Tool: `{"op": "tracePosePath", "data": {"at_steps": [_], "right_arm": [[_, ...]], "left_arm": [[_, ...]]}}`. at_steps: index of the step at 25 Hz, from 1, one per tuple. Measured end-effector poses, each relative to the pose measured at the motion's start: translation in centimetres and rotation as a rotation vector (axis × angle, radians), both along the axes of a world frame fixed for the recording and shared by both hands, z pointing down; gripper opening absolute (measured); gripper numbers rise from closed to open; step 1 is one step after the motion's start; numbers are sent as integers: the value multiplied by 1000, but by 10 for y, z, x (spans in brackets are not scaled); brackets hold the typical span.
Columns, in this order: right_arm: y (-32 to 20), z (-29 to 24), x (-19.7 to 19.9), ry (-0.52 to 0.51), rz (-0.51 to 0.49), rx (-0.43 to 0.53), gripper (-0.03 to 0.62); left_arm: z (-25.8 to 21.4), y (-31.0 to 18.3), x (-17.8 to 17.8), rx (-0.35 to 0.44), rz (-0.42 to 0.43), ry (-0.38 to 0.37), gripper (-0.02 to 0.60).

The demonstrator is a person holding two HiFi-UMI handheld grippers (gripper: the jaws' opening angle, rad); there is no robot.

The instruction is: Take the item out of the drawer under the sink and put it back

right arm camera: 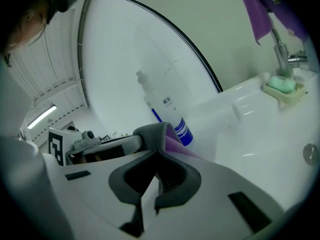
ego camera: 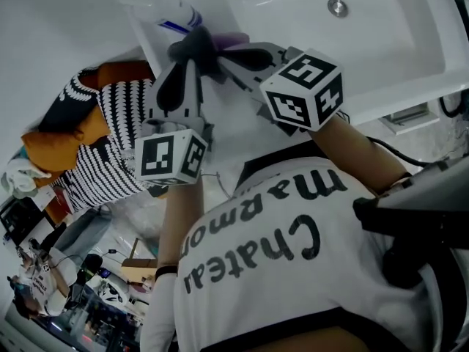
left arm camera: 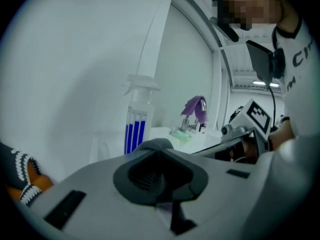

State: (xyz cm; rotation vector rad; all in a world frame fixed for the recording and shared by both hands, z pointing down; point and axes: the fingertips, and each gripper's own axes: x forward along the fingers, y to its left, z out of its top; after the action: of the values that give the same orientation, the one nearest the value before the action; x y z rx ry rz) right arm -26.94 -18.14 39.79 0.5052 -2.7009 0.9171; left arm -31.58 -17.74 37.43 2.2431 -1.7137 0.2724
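Over the white sink [ego camera: 410, 42] both grippers meet at a small purple cloth [ego camera: 231, 40]. The left gripper [ego camera: 196, 46] comes up from below with its jaws nearly closed, and a strip of the purple cloth [left arm camera: 165, 211] shows in the slit between them. From the right, the right gripper [ego camera: 220, 59] reaches in, its jaws also closed. The purple cloth [right arm camera: 175, 140] spreads from its tip, next to the left gripper's grey fingertip [right arm camera: 149, 133]. The drawer under the sink is out of sight.
A spray bottle [left arm camera: 137, 124] with blue stripes stands on the sink's left ledge. Another purple cloth [left arm camera: 195, 108] hangs on the tap, beside a green soap on its dish [right arm camera: 282, 86]. The drain [ego camera: 337, 6] lies in the basin. Striped and orange fabric [ego camera: 110, 138] lies left.
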Motion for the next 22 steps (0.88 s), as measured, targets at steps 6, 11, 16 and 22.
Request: {"op": "tracePosePath", "data": {"at_steps": [6, 11, 16, 22], "right_arm": [[-4, 5, -2, -3, 22, -38, 12], [-2, 14, -6, 14, -2, -56, 12], [-4, 21, -4, 36, -2, -68, 12], [-6, 30, -6, 58, -18, -90, 12]], "left_arm": [[20, -1, -6, -63, -32, -19, 29], [35, -6, -5, -98, -10, -66, 29], [49, -12, 4, -154, 40, -153, 29], [62, -15, 9, -206, 86, -232, 29]]}}
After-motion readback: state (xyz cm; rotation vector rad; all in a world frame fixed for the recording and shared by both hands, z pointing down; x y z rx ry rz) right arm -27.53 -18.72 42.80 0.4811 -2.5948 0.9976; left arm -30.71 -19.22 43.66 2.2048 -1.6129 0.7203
